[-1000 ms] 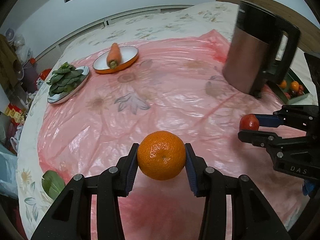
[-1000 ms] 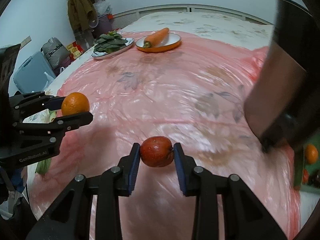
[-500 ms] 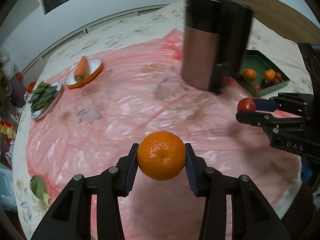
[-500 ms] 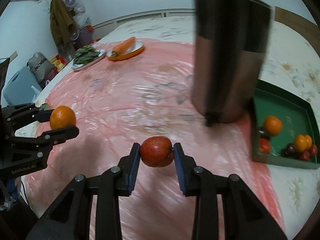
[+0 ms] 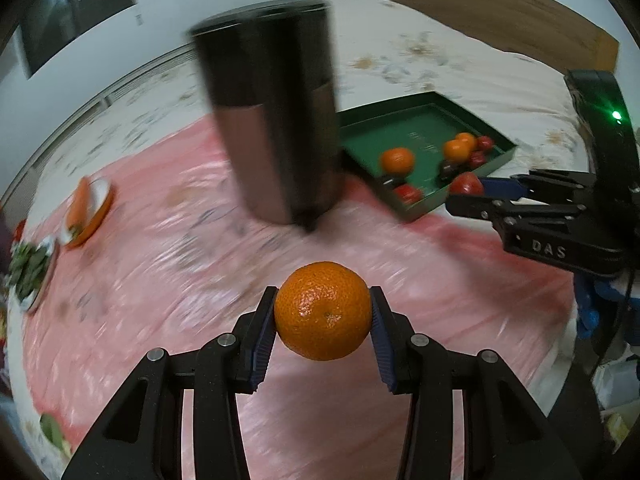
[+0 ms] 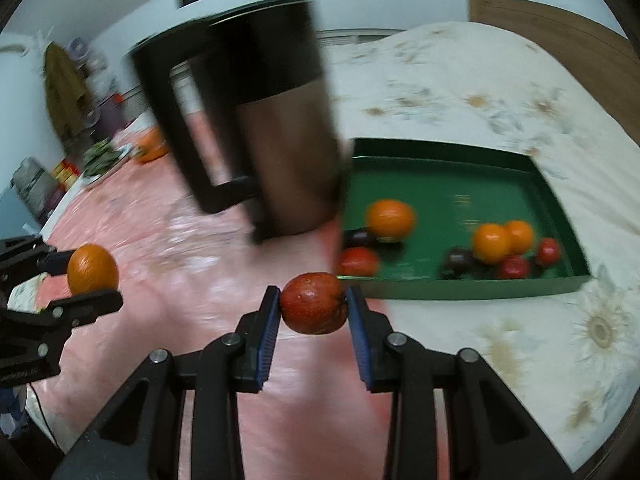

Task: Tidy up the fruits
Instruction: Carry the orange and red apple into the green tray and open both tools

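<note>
My left gripper (image 5: 323,322) is shut on an orange tangerine (image 5: 322,310), held above the pink plastic sheet. The same tangerine (image 6: 92,268) shows at the left edge of the right wrist view. My right gripper (image 6: 313,312) is shut on a small red fruit (image 6: 313,308); in the left wrist view that red fruit (image 5: 466,184) hangs just in front of the green tray (image 5: 424,120). The green tray (image 6: 452,168) holds several tangerines and small red and dark fruits, and it lies ahead and to the right of both grippers.
A tall dark kettle with a handle (image 6: 260,128) stands on the pink sheet beside the tray's left edge, close to both grippers. Far left lie an orange plate with a carrot (image 5: 86,208) and a plate of greens (image 5: 30,272). A wooden headboard (image 5: 460,12) runs behind the bed.
Both grippers have swung right with their fruits still held. The kettle has slid from the right to the centre-left of view, and the green tray has come into full view.
</note>
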Action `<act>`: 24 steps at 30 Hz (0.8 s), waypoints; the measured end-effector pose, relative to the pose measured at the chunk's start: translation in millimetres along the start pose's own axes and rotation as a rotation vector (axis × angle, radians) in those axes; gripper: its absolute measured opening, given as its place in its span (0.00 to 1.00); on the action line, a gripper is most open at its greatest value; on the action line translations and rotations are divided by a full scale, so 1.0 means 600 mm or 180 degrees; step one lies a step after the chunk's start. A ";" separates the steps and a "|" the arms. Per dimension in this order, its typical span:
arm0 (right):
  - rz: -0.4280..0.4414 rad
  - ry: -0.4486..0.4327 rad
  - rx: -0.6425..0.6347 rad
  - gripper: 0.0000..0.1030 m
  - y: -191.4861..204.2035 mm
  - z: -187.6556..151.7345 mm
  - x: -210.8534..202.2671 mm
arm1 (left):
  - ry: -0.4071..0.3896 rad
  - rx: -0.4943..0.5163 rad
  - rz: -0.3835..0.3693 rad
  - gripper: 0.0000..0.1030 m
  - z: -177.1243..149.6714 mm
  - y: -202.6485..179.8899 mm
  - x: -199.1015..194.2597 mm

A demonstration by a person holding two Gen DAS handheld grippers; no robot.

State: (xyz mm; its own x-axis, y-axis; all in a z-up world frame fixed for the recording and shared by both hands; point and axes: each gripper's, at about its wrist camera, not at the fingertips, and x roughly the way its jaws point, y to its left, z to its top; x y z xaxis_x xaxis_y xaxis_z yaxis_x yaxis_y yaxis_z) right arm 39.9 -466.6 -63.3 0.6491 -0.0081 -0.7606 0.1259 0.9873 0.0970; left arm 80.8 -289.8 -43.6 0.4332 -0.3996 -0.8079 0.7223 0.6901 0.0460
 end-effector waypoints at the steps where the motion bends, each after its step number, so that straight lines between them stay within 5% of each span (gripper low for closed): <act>1: -0.0036 -0.0023 0.0033 0.14 -0.018 0.003 -0.002 | -0.0011 0.0029 -0.0031 0.37 0.012 -0.012 0.007; 13: -0.0276 -0.0252 0.0205 0.14 -0.157 0.083 0.030 | -0.0080 0.0107 -0.0164 0.37 0.156 -0.113 0.119; 24: -0.0446 -0.0093 0.0202 0.14 -0.220 0.112 0.122 | 0.0006 0.0042 0.0001 0.37 0.207 -0.139 0.218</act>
State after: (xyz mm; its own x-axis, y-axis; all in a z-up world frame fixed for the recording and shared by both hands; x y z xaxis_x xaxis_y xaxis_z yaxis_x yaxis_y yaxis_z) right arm 120.8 -608.1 -88.7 0.6434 -0.1506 -0.7506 0.2633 0.9642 0.0322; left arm 144.3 -474.9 -80.2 0.4323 -0.3982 -0.8090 0.7292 0.6821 0.0539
